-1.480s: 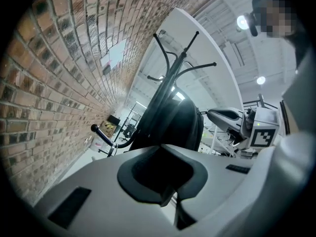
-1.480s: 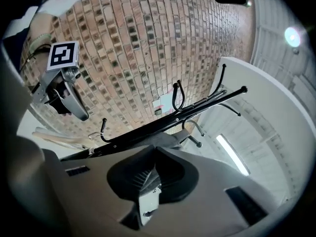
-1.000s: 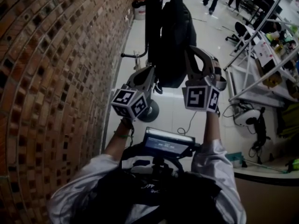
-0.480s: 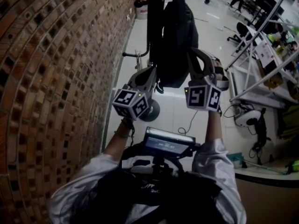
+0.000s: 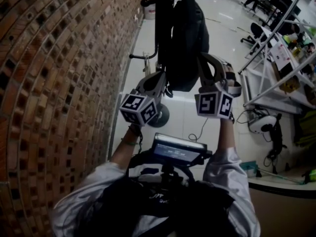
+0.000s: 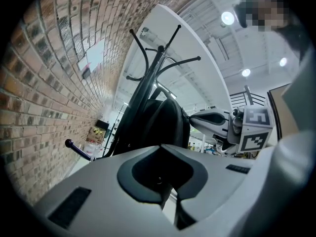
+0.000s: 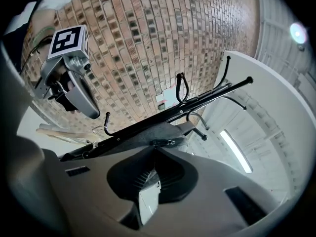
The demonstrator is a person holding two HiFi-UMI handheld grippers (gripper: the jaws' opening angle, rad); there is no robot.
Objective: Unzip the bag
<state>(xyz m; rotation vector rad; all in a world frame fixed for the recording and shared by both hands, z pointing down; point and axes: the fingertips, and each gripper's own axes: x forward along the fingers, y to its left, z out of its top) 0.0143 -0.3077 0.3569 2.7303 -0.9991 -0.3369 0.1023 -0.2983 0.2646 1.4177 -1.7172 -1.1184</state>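
A black backpack (image 5: 187, 38) hangs upright on a black coat rack (image 5: 163, 14) beside the brick wall. My left gripper (image 5: 163, 79) is at the bag's lower left side with its jaws together. In the left gripper view the tips (image 6: 161, 147) meet just below the bag (image 6: 165, 122), and no pinched fabric shows there. My right gripper (image 5: 203, 59) is against the bag's right side. In the right gripper view its tips (image 7: 157, 148) have drawn together on the zipper pull (image 7: 165, 142), which lies on the bag's fabric (image 7: 138, 135).
The brick wall (image 5: 59, 58) runs close along the left. The rack's round base (image 5: 160, 116) stands on the white floor, with a cable (image 5: 200, 130) trailing beside it. A metal frame (image 5: 266, 68) and an office chair (image 5: 254, 33) stand to the right.
Almost nothing: both grippers stay at the bag's lower part, and the head view has shifted only slightly.
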